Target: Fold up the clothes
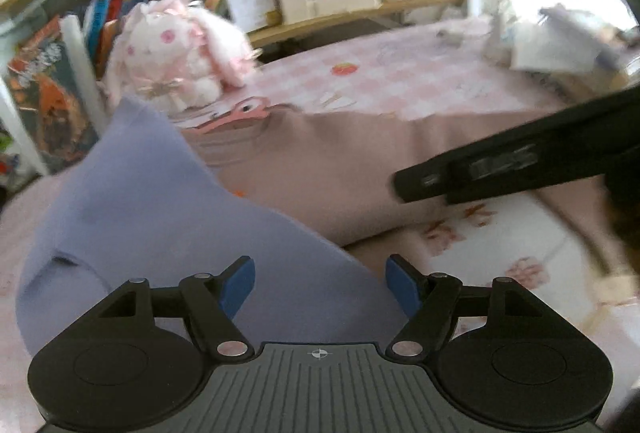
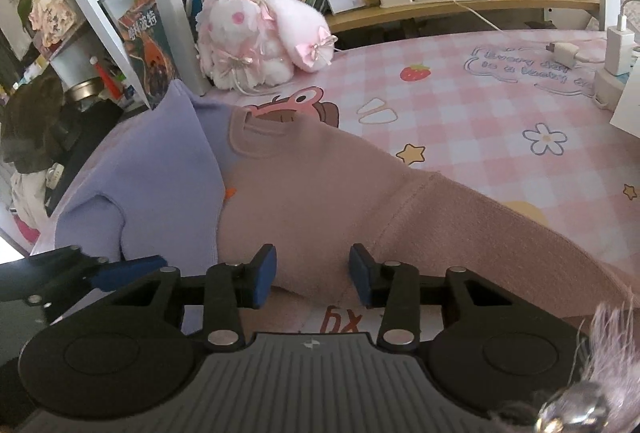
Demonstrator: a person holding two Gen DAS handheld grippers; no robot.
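Inspection at the pink checked table (image 2: pixel 480 121): the dusty-pink garment (image 2: pixel 320 201) lies flat, neckline toward the plush toy (image 2: pixel 256 33), with a lilac garment (image 2: pixel 160 169) overlapping its side. My right gripper (image 2: pixel 313 275) stands partly open astride the pink hem, pads not yet pressing. My left gripper (image 1: pixel 320 287) is wide open and empty above the lilac cloth. Judged step: taking hold to begin a fold. Next requirement: close on the hem edge, then carry it toward the neckline.
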